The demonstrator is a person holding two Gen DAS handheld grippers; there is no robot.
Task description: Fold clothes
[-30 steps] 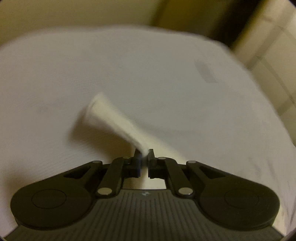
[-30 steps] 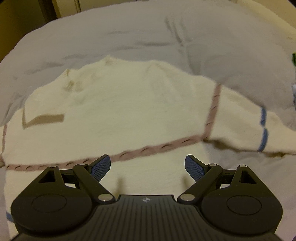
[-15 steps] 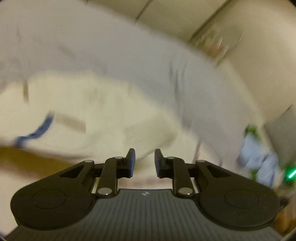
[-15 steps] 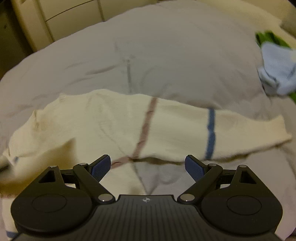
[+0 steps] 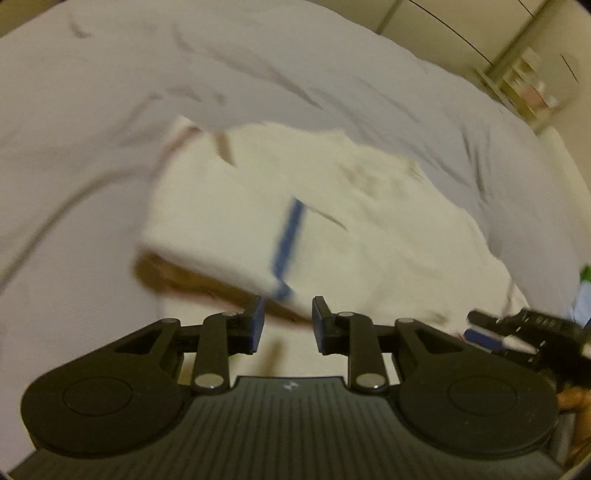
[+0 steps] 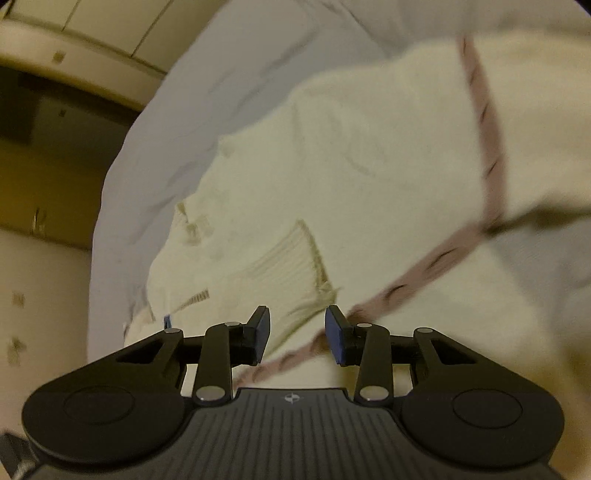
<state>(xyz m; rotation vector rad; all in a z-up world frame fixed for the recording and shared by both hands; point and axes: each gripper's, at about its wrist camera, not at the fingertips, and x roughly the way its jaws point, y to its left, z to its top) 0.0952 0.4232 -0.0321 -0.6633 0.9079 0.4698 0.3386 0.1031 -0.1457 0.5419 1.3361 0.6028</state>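
On the bed: a pale grey bedsheet (image 5: 332, 74) covers the mattress, creased in several places, and a cream knitted sweater (image 5: 369, 221) lies spread on it.
Sweater, left wrist view: a sleeve (image 5: 229, 221) with a blue stripe (image 5: 288, 236) is folded across the body; its near edge is lifted and casts a brown shadow just ahead of the tongs. The picture is blurred, so fine detail of the knit is lost.
Sweater, right wrist view: a pinkish braided trim (image 6: 487, 140) runs down the fabric, bends and comes back toward the tongs; a ribbed cuff or hem (image 6: 291, 258) lies just ahead of the fingertips.
Left tongs (image 5: 286, 321): jaws opening, with a clear gap between the blue-faced pads; nothing is clamped. The folded sleeve's edge sits just beyond the tips, apart from the pads.
Right tongs (image 6: 297, 332): jaws closing, pads not yet together. The braided trim and the fringe of the ribbed piece show in the gap between them, but whether the fabric lies level with the pads or below them I cannot tell; the pads are not pressing on it.
Right tongs seen from the left: they show dark at the right edge (image 5: 517, 332), low over the sweater's near side.
Around the bed: pale cupboard fronts (image 6: 92, 22) stand behind it, and a small blue and green heap (image 5: 583, 291) peeps in at the far right edge, too cut off to name.
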